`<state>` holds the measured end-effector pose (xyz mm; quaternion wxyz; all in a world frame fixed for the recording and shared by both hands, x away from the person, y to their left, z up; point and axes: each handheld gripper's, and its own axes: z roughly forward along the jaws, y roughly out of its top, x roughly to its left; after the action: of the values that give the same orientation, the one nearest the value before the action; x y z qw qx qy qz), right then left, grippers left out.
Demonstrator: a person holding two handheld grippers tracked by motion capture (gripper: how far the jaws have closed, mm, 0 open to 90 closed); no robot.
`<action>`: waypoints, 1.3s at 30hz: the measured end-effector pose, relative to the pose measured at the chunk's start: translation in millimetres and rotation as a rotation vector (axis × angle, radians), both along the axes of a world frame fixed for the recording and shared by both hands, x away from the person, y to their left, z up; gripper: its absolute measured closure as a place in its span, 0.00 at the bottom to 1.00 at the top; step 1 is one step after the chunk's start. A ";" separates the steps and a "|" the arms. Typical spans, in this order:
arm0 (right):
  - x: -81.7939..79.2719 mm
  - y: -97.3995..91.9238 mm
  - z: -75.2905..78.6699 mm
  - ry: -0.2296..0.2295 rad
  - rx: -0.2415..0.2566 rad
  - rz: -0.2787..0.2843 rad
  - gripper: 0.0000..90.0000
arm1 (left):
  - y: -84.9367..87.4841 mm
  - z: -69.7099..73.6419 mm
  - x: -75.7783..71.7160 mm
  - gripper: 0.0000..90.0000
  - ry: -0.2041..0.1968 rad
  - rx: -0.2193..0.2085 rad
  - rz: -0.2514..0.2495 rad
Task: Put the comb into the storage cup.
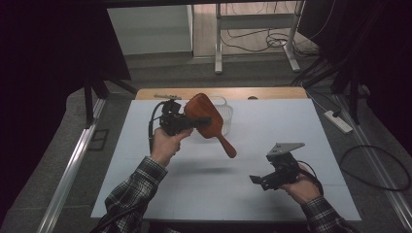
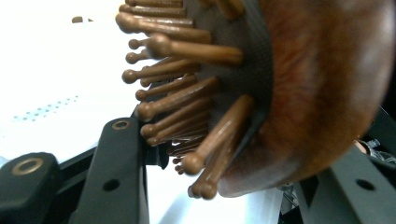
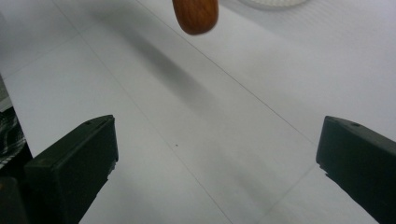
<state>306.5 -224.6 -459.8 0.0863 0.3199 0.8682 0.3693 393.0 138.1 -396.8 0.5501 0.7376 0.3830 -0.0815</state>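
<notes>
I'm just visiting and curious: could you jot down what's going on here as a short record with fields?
held thing: wooden hairbrush, lifted above the table
held by: left hand-held gripper, shut on the brush head, bristles against one jaw
brush handle: points toward the right hand-held gripper
right hand-held gripper: open, holding nothing
behind the brush: white basket

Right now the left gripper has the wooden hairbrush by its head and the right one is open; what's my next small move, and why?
Probably ease the right gripper up toward the brush's handle. The left gripper clamps the hairbrush head, handle slanting free toward the open right jaws, above the table.
</notes>
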 end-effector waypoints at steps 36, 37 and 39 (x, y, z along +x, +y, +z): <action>-34.1 -57.5 0.0 0.001 -0.035 -0.148 0.00 | 30.9 35.2 40.1 0.59 -0.014 -0.030 0.171; -35.1 -58.5 0.0 0.000 -0.035 -0.154 0.00 | 30.9 35.2 40.1 0.59 -0.014 -0.030 0.171; -36.2 -59.9 -0.2 -0.001 -0.033 -0.158 0.00 | 32.0 36.1 42.3 0.59 -0.014 -0.028 0.180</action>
<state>270.3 -284.5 -460.0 0.1211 0.3858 0.8461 0.3473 435.3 170.0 -360.7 0.5681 0.6931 0.4426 -0.0317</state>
